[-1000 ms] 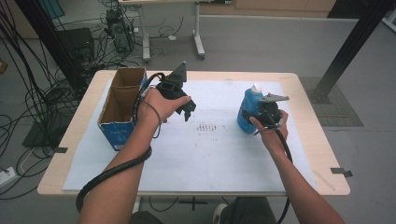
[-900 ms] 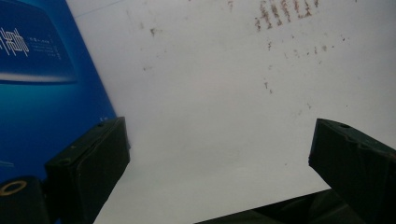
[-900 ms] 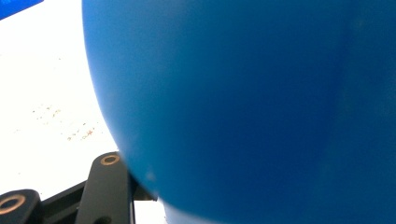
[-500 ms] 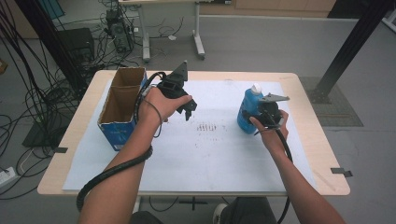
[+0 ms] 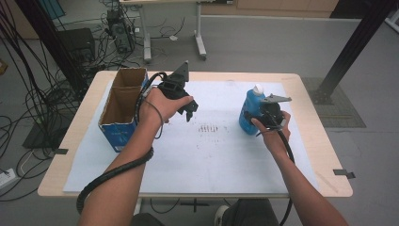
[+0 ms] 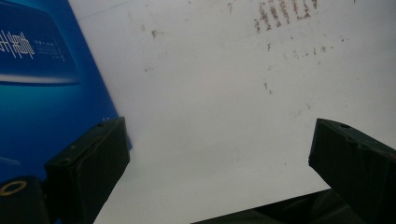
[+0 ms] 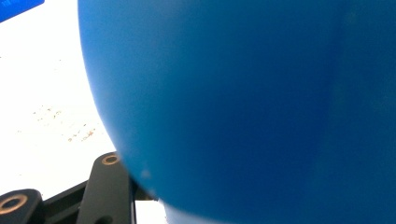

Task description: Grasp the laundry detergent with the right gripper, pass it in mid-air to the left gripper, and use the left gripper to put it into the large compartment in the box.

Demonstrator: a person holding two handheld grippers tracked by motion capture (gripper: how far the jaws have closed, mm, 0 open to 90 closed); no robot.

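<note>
bottle upright in my right grip, box far to the left

the blue bottle [image 5: 249, 113] stands upright at the right of the surface [image 5: 226, 160], long axis vertical, my right hand-held gripper [image 5: 263, 114] clamped on its body. the open cardboard box [image 5: 120, 110] lies well apart leftward, just beside my left hand-held gripper [image 5: 188, 109], whose jaws gape empty.

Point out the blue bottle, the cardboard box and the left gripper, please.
blue bottle [image 5: 246, 113]: high view, on its blue body left of the gripper.
cardboard box [image 5: 115, 137]: high view, on its blue near wall.
left gripper [image 5: 191, 111]: high view, between its jaw tips.
</note>
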